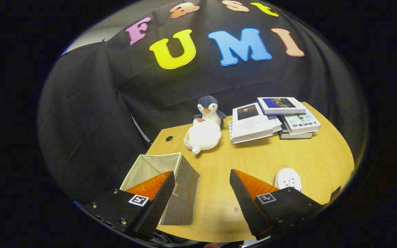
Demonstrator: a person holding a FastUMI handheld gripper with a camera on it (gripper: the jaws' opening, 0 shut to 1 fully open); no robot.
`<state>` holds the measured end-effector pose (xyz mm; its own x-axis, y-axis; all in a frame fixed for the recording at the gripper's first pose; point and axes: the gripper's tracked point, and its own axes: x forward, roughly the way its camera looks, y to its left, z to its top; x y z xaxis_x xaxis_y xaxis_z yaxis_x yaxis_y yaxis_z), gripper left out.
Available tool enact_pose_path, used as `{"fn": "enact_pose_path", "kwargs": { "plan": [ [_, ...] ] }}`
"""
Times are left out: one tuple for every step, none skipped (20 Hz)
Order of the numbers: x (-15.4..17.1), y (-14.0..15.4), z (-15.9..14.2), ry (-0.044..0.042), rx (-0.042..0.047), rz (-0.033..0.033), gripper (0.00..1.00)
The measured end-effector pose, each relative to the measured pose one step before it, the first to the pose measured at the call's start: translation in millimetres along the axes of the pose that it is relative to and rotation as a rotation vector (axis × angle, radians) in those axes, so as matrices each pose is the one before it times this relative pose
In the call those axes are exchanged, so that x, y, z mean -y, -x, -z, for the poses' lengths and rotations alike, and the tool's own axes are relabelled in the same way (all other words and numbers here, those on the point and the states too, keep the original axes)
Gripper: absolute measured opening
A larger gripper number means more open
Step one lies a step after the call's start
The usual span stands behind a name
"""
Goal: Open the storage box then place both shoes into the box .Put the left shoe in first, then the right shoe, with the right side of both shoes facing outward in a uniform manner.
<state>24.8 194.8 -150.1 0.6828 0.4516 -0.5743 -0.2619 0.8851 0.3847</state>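
Note:
A grey fabric storage box (pixel 181 182) stands open at the near left of the wooden table (pixel 288 158), its pale lining showing. My left finger hangs over its open top and partly hides the inside. A white shoe (pixel 288 178) lies on the table just beyond my right finger, with its toe showing. My gripper (pixel 202 186) is open above the table, with nothing between its fingers. I cannot see whether a shoe lies inside the box.
A white plush toy (pixel 202 136) and a penguin plush (pixel 208 108) sit at the far side of the table. A stack of books (pixel 274 120) lies to their right. A cable hole (pixel 169 138) marks the table's far left corner.

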Motion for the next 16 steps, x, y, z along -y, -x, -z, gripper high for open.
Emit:
{"fn": "enact_pose_path", "kwargs": {
  "plan": [
    [14.34,2.96,-1.84,0.00132,0.00240,0.02011,0.98],
    [15.05,3.38,0.92,0.00194,-0.00144,0.02308,0.98],
    [13.77,2.94,0.62,0.00471,-0.00342,0.01918,0.98],
    [14.00,2.56,1.49,0.00579,-0.00295,0.01766,0.98],
    [13.54,1.42,2.08,0.00696,-0.00542,0.01775,0.98],
    [13.19,0.79,4.25,0.00601,-0.00886,0.01922,0.98],
    [13.00,0.37,4.34,0.00214,-0.01005,0.01710,0.98],
    [11.62,-0.31,3.92,-0.00368,-0.00799,0.01375,0.98],
    [11.09,-1.12,3.96,-0.00745,-0.00709,0.01309,0.98],
    [11.45,-1.36,5.34,-0.00760,-0.00676,0.01314,0.98],
    [11.82,-1.61,5.25,-0.00351,-0.00886,0.01601,0.98],
    [12.96,-2.82,5.67,0.00091,-0.01029,0.01820,0.98],
    [11.91,-3.11,5.47,0.00439,-0.01127,0.01958,0.98],
    [12.31,-3.31,7.62,0.00590,-0.01531,0.01643,0.98],
    [10.12,-3.02,7.09,0.00196,-0.01648,0.01264,0.98],
    [9.48,-4.83,7.52,-0.00148,-0.02033,0.01103,0.98]
  ]
}}
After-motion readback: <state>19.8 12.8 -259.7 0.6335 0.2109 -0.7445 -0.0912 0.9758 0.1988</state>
